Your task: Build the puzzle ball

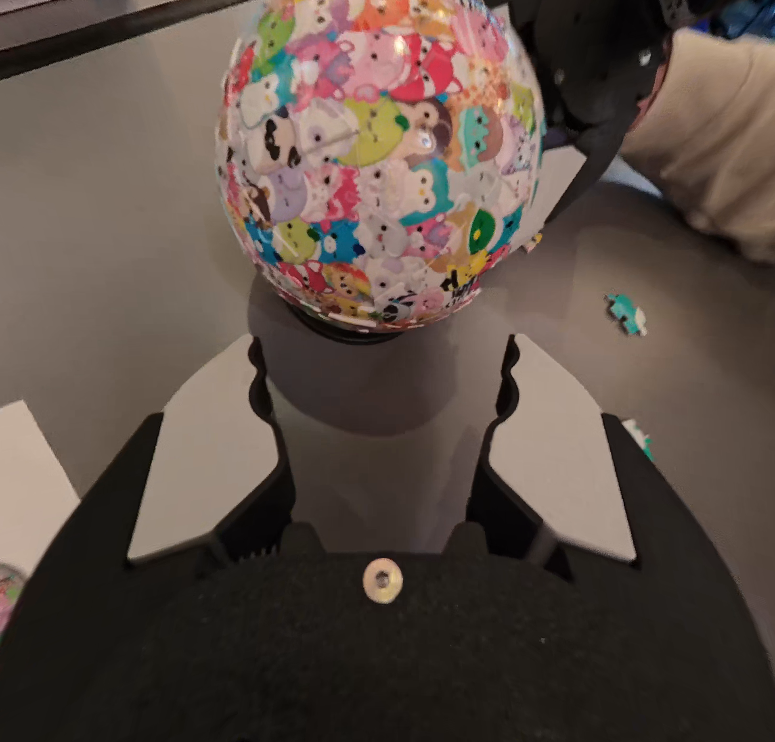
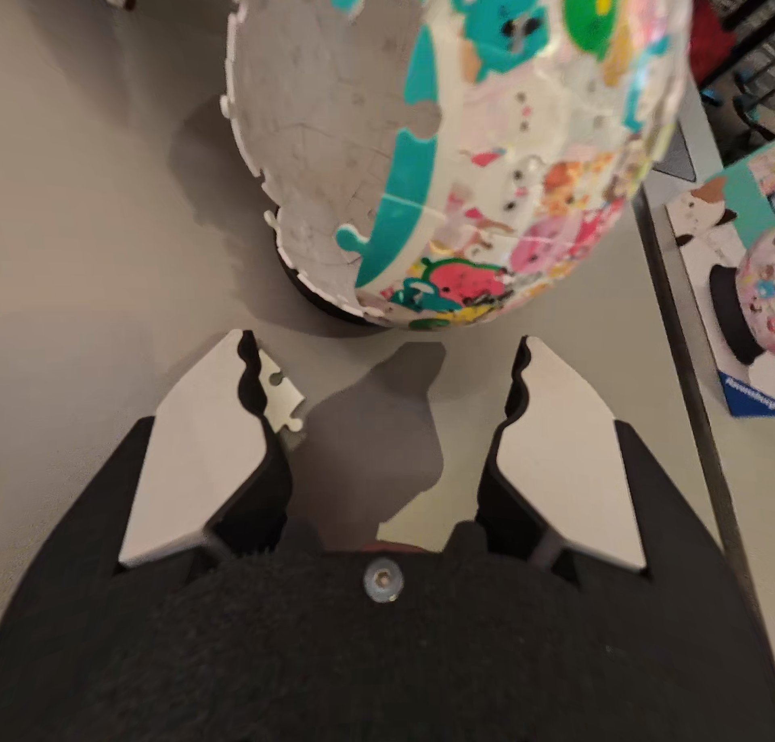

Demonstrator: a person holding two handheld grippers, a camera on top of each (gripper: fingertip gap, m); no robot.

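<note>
Both grippers (image 1: 383, 353) (image 2: 386, 353) agape nr puzzle ball (image 1: 377, 147).

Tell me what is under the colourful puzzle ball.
The colourful puzzle ball sits on a round black stand on the grey table. Only the stand's rim shows; the ball covers the rest of it.

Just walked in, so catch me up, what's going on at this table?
A person with two handheld grippers is building a colourful puzzle ball on a dark stand. The ball is mostly done; a gap remains on one side. Both the left gripper and right gripper are open and empty. A white loose piece lies by the right gripper.
</note>
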